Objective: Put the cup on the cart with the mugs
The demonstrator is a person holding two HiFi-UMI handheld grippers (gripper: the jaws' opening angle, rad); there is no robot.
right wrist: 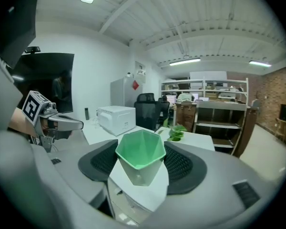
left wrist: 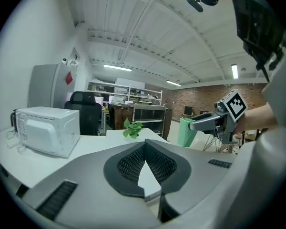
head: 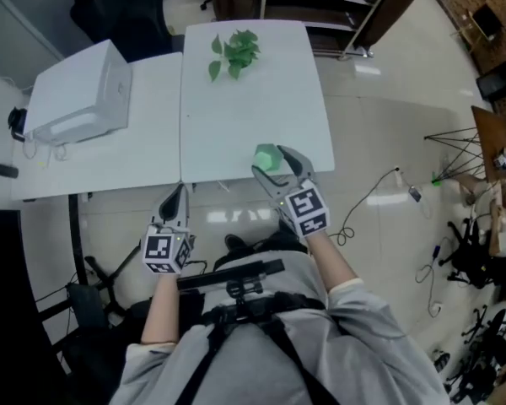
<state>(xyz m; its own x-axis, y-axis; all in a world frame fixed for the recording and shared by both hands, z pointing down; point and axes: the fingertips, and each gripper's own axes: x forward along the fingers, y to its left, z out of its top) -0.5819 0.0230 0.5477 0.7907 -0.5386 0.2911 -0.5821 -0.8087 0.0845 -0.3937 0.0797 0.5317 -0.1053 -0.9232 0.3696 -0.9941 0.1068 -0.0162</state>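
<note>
Right gripper (head: 274, 164) clamped on the green cup (right wrist: 140, 156), pads against its opposite sides, cup upright with mouth up, over the near right edge of the white surface (head: 253, 116). Left gripper (left wrist: 145, 144) closed with pad tips touching, nothing between them, held just off the surface's near edge to the left of the right one. Further back on the surface: a small green plant (head: 234, 53) and, on the left, a white microwave (head: 80, 95).
</note>
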